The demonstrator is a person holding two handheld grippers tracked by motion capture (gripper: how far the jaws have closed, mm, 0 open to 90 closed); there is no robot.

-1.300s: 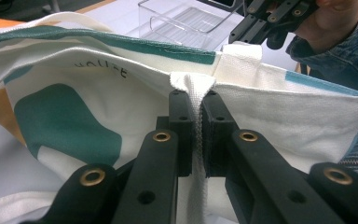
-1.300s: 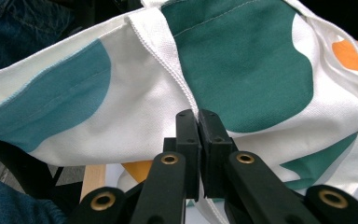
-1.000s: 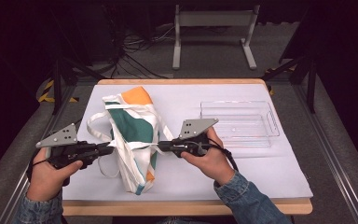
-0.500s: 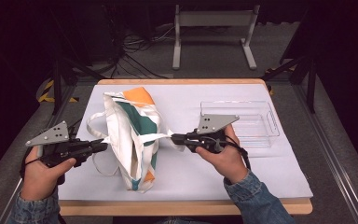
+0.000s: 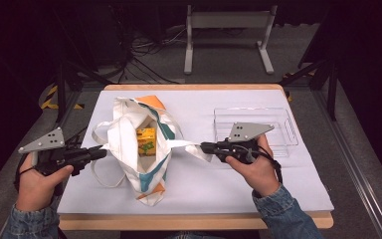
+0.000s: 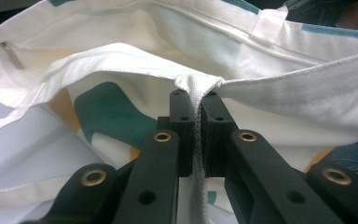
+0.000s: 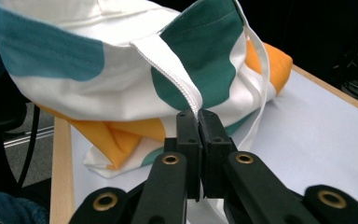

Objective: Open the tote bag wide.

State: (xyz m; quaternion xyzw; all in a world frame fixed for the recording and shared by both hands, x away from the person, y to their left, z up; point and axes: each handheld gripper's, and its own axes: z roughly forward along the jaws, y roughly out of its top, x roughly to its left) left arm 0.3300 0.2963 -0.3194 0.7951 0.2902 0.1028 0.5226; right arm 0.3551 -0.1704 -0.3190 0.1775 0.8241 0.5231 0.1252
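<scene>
A white tote bag (image 5: 129, 139) with teal and orange patches lies on the white table cover, its mouth pulled wide. Inside it sits a yellow carton (image 5: 146, 142). My left gripper (image 5: 101, 152) is shut on the bag's left strap (image 6: 198, 93), which is pinched between its jaws. My right gripper (image 5: 204, 147) is shut on the right strap (image 7: 170, 63), drawn taut to the right. In the right gripper view the tote bag (image 7: 98, 79) bulges just beyond the jaws.
A clear plastic tray (image 5: 278, 124) rests at the right rear of the table, behind my right hand. The wooden table edge (image 5: 194, 221) runs along the front. A white metal stand (image 5: 226, 35) and cables are on the floor beyond the table.
Both grippers moved apart, left one leftward and right one rightward, each pulling a strap. The bag's mouth has spread open and the yellow carton now shows inside.
</scene>
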